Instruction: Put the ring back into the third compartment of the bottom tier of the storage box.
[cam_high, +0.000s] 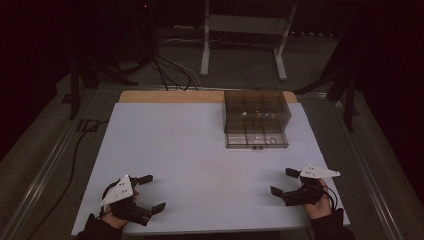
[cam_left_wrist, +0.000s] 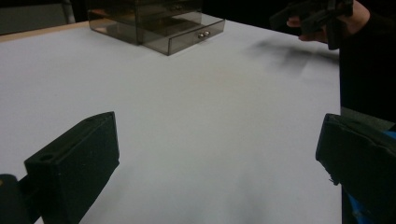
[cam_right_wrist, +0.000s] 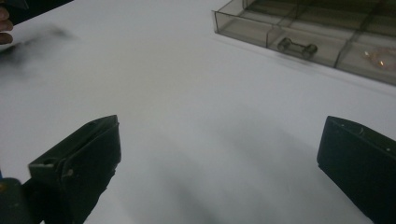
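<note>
**High view: two idle claws, one drawer box beyond**

Left claw (cam_high: 148, 193): ours, near the table's (cam_high: 190, 150) front-left corner, jaws spread wide, nothing held.

Drawer box (cam_high: 255, 119): smoky clear plastic, at the far edge, right of centre; lowest drawer (cam_high: 256, 140) part-way out, its knobbed front facing us.

Right claw (cam_high: 284, 181): front-right corner, jaws wide, nothing held. We judge it the nearer; the box lies ahead and slightly to its left.
</note>
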